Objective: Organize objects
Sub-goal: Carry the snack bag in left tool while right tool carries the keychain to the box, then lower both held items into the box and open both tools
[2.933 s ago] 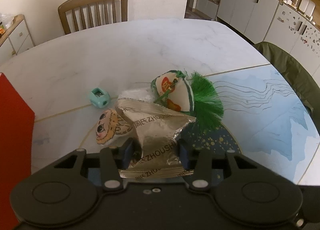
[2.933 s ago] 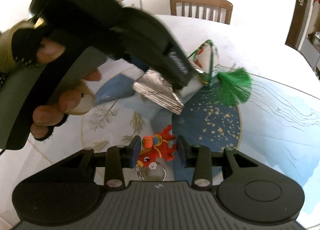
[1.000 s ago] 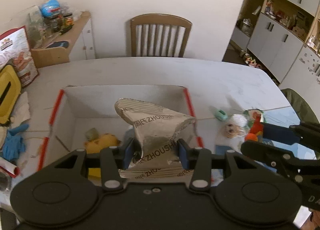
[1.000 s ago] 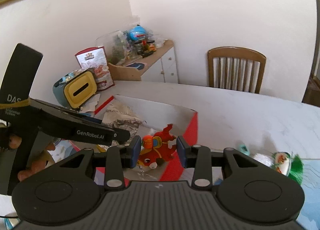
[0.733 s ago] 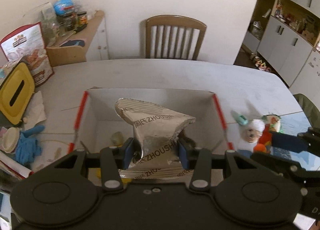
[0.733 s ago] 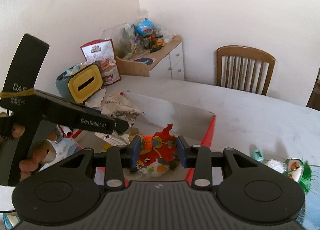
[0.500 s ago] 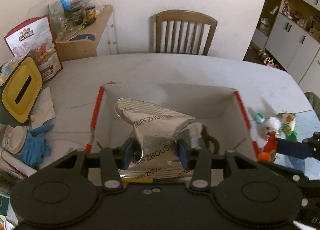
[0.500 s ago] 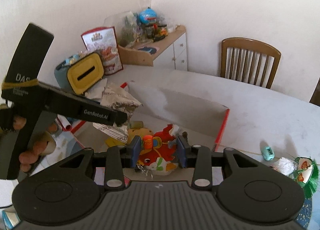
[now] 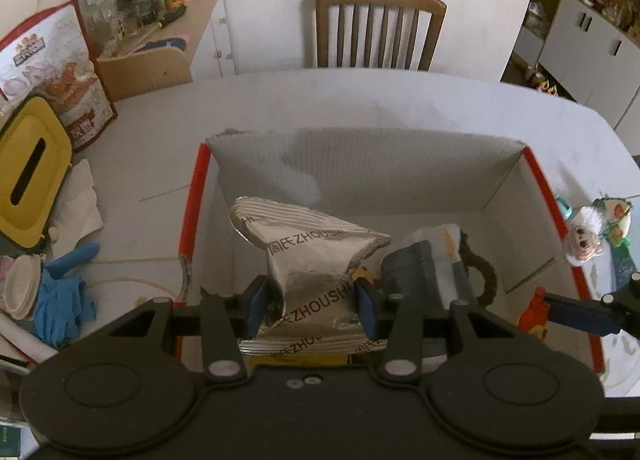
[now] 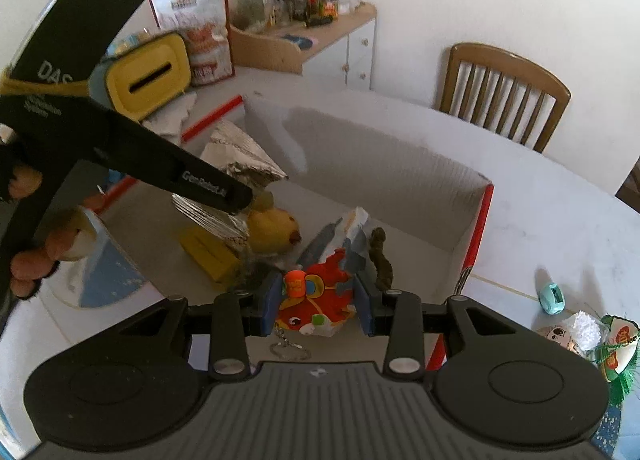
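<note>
Left gripper (image 9: 311,306): pinching one crinkled silver foil snack packet (image 9: 308,256), centre of the left wrist view, hanging it over the open box, probably for dropping in.
Right gripper (image 10: 318,300): clamping one red-orange fish keychain toy (image 10: 316,298), lower centre of its frame, also over the box, seemingly for the same reason.
White cardboard box with red edges (image 9: 360,164): sitting mid-frame on the table; holding one yellow plush (image 10: 274,230), one yellow flat pack (image 10: 206,252), one blue-and-white bundle (image 9: 430,264).
Still waiting outside, at the lower right of the right wrist view: one teal sharpener (image 10: 552,299), one face plush (image 10: 570,332), one green-tasselled pouch (image 10: 618,356).
</note>
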Tool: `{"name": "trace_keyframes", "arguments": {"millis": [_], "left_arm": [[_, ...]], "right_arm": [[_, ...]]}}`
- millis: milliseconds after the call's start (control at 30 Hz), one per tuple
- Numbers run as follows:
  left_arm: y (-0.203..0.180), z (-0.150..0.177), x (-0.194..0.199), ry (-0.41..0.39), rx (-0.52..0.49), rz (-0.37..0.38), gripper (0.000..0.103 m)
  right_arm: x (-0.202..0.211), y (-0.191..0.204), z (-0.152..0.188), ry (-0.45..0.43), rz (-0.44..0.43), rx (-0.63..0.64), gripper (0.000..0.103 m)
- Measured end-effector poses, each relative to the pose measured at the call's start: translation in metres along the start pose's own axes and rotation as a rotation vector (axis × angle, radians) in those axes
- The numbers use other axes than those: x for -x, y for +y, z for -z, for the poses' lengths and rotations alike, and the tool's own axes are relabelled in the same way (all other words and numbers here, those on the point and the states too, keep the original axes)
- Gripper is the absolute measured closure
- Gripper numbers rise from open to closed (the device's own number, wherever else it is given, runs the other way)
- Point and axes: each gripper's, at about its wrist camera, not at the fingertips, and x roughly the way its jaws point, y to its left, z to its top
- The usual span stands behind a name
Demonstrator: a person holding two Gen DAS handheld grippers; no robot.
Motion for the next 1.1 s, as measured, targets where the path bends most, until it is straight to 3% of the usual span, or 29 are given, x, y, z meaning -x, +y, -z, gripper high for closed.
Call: {"name": "trace_keyframes", "arguments": {"millis": [333,767,1033,1100], "left_arm": [[-0.001,0.000,-0.016,0.018,-0.039,-0.013,0.059],[0.002,0.007,-0.018,0.026,-0.030,-0.015,0.056],[-0.002,0.012,-0.011,0.015,-0.029,0.001,0.048],[-0.004,0.014,-0.007,0.008,-0.033,0.004,0.042]], "right_arm": [[-0.034,-0.006,0.006,0.090,0.007,-0.021,0.065],[-0.042,-0.010,0.008,0.102,-0.023,-0.062,0.064],[-0.032,-0.008,0.008,0.076,-0.042,-0.062,0.050],[-0.028,-0.008,0.008,0.066,-0.046,-0.066,0.047]]}}
